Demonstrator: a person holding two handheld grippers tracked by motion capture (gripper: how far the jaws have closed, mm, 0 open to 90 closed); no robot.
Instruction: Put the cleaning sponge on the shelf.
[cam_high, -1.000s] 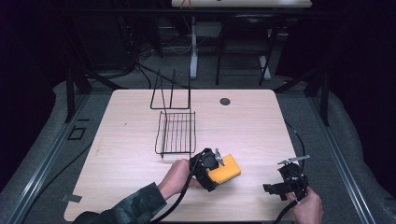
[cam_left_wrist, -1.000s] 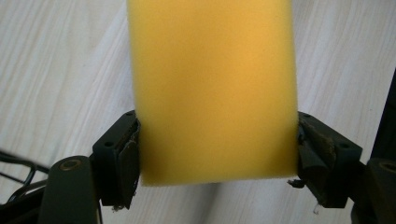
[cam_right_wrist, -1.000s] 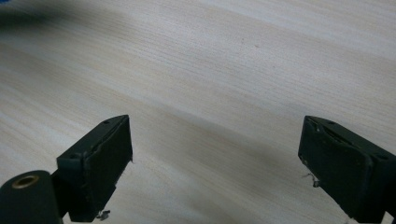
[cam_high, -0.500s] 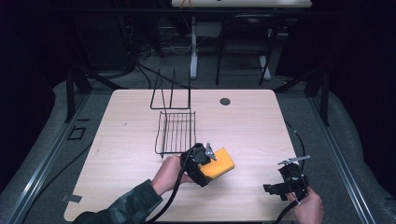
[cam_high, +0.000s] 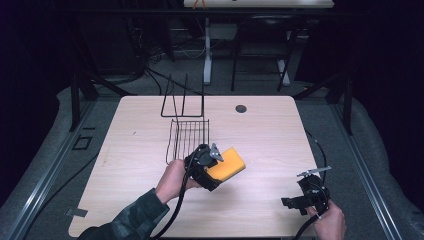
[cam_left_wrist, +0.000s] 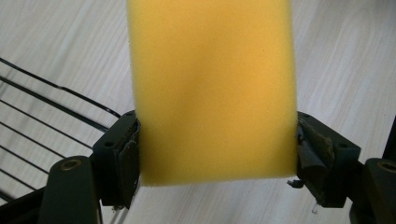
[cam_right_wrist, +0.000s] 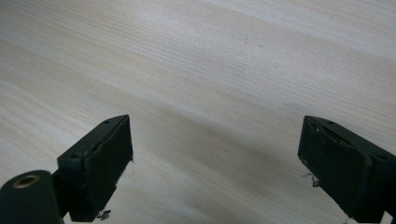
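A yellow sponge (cam_high: 227, 163) is held just above the table, a little right of the near end of a black wire rack (cam_high: 189, 135). My left gripper (cam_high: 210, 167) is shut on the yellow sponge (cam_left_wrist: 212, 88); both jaws press its sides near its lower edge. The rack's wires (cam_left_wrist: 42, 126) run close by at the left of the left gripper view. My right gripper (cam_high: 300, 202) rests low near the table's front right corner. Its jaws stand wide apart (cam_right_wrist: 215, 158) over bare wood, with nothing between them.
The light wooden table (cam_high: 130, 150) carries the rack at its middle, with tall upright wires (cam_high: 182, 97) at the far end. A small dark round cap (cam_high: 241, 108) lies near the far edge. Cables trail from both grippers off the front edge.
My left gripper has carried the sponge a short way left and away from me, closer to the rack's near end. The right gripper has stayed put.
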